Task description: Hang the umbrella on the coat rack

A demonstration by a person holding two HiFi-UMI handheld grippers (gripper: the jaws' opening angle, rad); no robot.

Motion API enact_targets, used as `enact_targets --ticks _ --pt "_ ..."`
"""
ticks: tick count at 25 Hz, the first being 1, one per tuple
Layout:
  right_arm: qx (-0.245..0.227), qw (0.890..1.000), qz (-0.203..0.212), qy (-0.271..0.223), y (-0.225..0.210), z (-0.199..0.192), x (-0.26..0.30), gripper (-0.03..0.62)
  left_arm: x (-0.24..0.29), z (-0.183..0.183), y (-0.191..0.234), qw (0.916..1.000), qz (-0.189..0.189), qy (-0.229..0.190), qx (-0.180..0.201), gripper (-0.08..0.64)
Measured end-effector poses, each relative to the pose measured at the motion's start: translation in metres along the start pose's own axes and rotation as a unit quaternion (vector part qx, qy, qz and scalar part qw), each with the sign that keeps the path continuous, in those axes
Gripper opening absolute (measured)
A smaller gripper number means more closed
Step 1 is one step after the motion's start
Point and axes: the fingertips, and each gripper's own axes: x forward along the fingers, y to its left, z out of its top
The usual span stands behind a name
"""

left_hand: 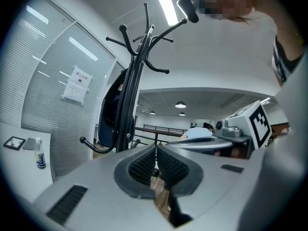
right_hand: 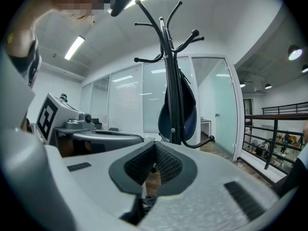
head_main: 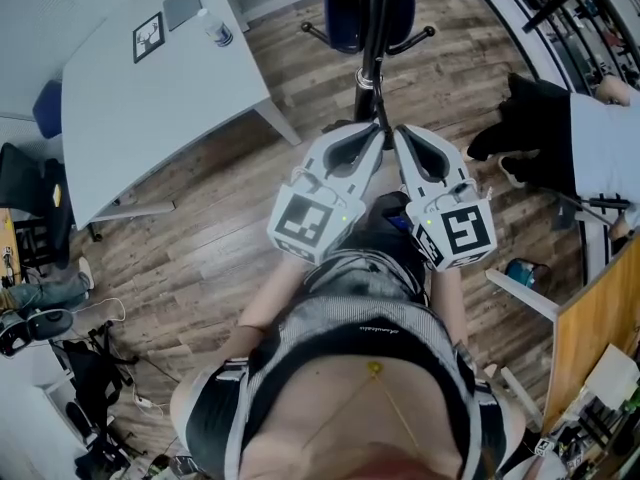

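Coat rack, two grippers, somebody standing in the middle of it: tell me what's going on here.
A person stands facing the coat rack with a gripper in each hand. The left gripper and the right gripper sit side by side, both pointing at the rack with jaws shut and nothing in them. A dark blue item, apparently the umbrella, hangs on the rack, apart from both grippers. The hanging looks done.

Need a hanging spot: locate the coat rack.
The coat rack stands at the head view's top centre, straight ahead, right of the white table.
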Motion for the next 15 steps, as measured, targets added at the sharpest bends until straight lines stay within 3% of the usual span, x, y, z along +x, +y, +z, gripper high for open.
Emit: enact_targets --ticks 15 --pt "-0.018 0.999 -0.005 -0.03 0.0044 0.0035 0.0012 0.002 -0.0016 -0.0029 0.0054 1.0 0.004 -0.005 0.0 0.012"
